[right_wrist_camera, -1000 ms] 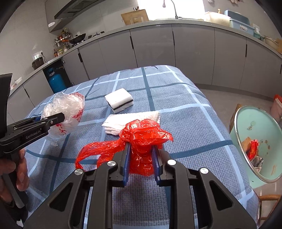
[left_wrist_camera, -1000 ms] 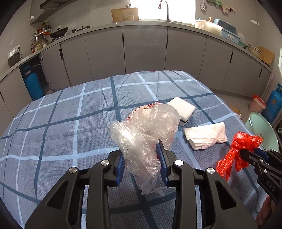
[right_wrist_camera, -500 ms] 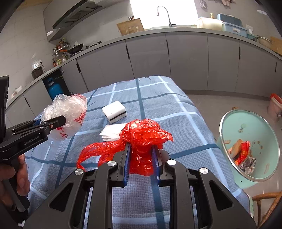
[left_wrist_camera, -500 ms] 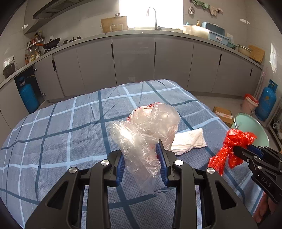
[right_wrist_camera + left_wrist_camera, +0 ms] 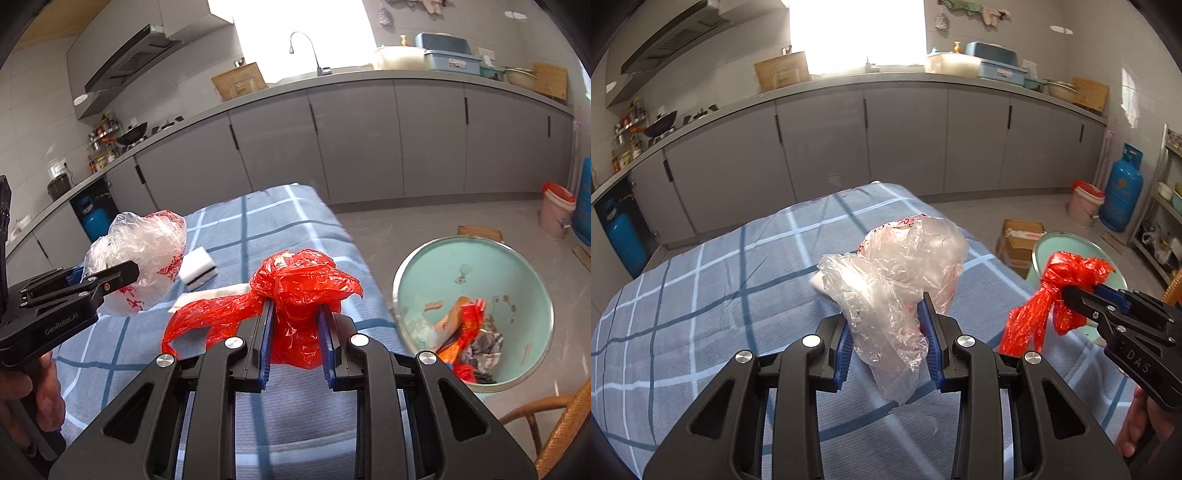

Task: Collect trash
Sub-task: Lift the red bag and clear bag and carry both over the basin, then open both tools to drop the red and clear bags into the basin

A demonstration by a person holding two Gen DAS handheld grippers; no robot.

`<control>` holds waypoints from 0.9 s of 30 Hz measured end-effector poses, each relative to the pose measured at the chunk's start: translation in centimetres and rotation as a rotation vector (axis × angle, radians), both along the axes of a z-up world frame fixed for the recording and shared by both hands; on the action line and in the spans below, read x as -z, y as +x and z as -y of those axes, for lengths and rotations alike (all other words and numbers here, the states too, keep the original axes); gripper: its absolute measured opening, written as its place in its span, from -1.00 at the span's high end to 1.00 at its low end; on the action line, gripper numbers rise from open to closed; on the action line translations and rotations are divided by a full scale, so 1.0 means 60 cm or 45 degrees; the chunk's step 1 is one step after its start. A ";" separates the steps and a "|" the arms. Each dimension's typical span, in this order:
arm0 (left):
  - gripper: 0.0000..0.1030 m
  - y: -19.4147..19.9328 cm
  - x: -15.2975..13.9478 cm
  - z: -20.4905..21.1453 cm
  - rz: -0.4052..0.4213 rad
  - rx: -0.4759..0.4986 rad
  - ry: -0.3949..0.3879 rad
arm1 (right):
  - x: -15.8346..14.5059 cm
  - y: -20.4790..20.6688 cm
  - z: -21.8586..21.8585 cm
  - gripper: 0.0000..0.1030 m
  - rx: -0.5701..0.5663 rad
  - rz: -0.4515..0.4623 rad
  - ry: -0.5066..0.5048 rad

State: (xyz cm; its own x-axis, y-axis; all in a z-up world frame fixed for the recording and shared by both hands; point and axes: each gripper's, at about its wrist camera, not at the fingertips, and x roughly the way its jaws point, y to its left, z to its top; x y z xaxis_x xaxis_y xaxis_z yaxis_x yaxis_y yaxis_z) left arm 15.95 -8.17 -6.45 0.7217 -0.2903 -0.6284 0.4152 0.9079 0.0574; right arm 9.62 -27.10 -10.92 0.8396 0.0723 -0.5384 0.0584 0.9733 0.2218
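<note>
My left gripper (image 5: 888, 314) is shut on a crumpled clear plastic bag (image 5: 897, 273) with red print, held above the blue checked tablecloth (image 5: 701, 295). My right gripper (image 5: 295, 314) is shut on a crumpled red plastic bag (image 5: 295, 288), also lifted off the table. In the right wrist view the left gripper (image 5: 122, 271) and its clear plastic bag (image 5: 144, 247) are at the left. In the left wrist view the right gripper (image 5: 1071, 291) and its red plastic bag (image 5: 1056, 291) are at the right. A mint-green bin (image 5: 517, 266) holding trash stands on the floor right of the table.
A white sponge block (image 5: 197, 264) and a white cloth (image 5: 214, 293) lie on the table behind the red bag. A cardboard box (image 5: 1019, 240), a pink bucket (image 5: 1084, 201) and a blue gas cylinder (image 5: 1121, 188) stand on the floor. A wicker chair (image 5: 554, 424) is at lower right.
Both grippers have risen and swung right with their bags still held. The green bin has come further into both views, and the sponge and cloth have slipped behind the bags.
</note>
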 end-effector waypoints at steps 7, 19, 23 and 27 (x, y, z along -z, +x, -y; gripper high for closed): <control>0.35 -0.004 -0.009 0.076 0.021 0.100 0.011 | -0.013 -0.017 0.077 0.55 0.115 0.029 0.016; 0.35 -0.002 -0.005 0.201 0.020 0.257 0.013 | -0.015 -0.033 0.182 0.55 0.280 0.039 0.005; 0.35 -0.003 -0.002 0.241 0.026 0.300 0.014 | -0.012 -0.036 0.213 0.55 0.327 0.032 -0.006; 0.34 0.000 0.006 0.285 0.021 0.350 0.013 | -0.005 -0.033 0.235 0.55 0.356 0.020 -0.019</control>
